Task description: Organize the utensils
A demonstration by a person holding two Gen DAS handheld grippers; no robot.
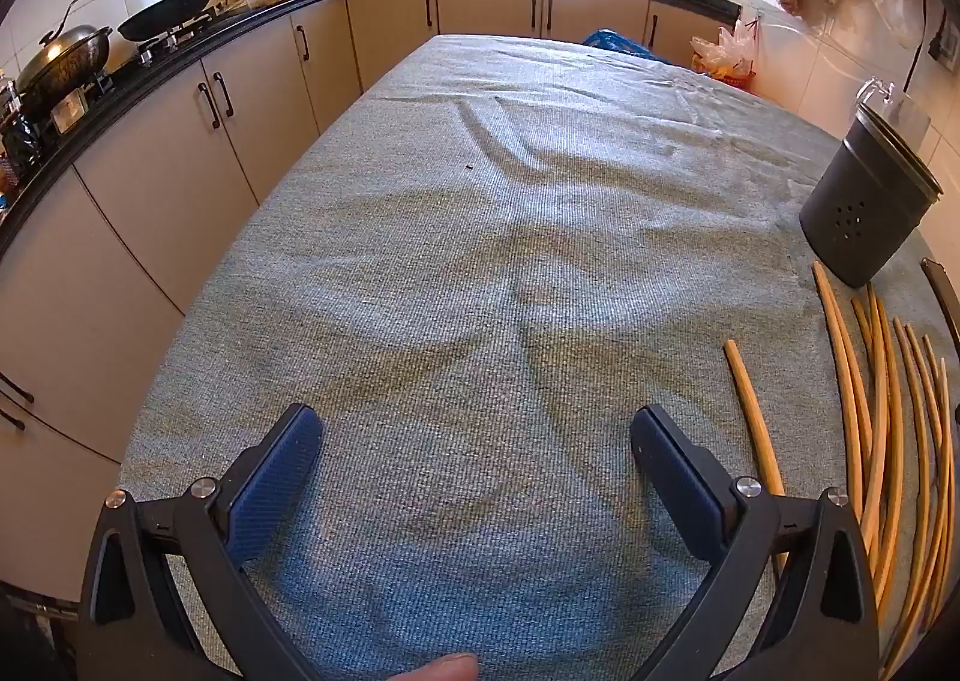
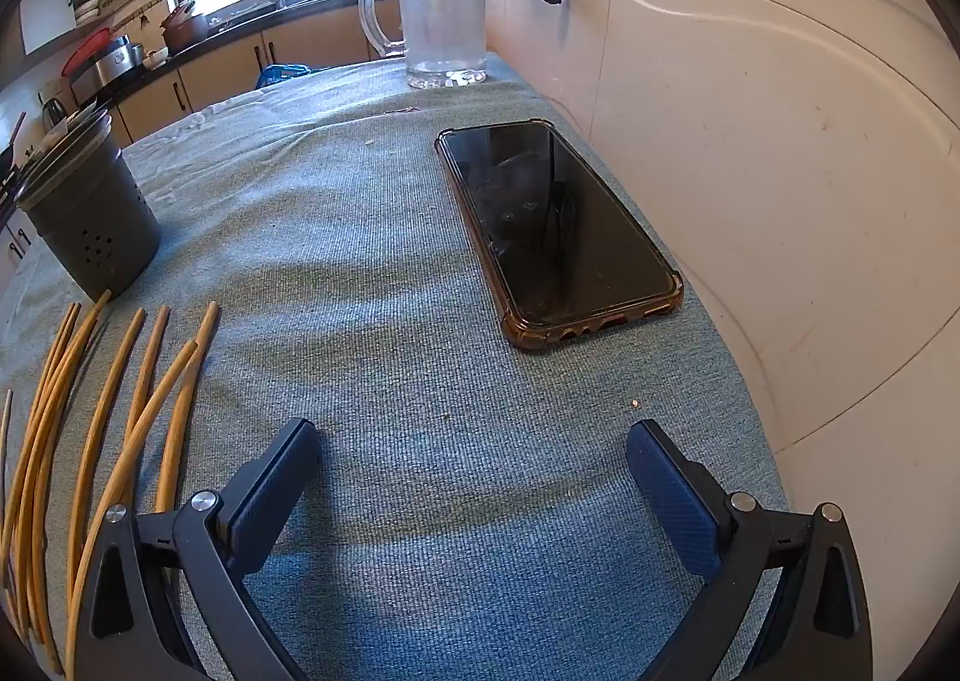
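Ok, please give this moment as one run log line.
left gripper: open, empty | right gripper: open, empty | chopsticks: on cloth | holder: upright

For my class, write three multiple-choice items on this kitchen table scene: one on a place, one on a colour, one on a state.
1. Where does the phone lie?
A. inside the holder
B. flat on the cloth near the wall
C. on the chopsticks

2. What colour is the utensil holder?
A. dark grey
B. red
C. white

3. How are the chopsticks?
A. standing in the holder
B. gripped in the right claw
C. loose on the cloth

Answers: 1 B, it lies screen up beside the wall. 2 A, its perforated body is dark grey. 3 C, they lie scattered; both the right and left claw are open, empty.
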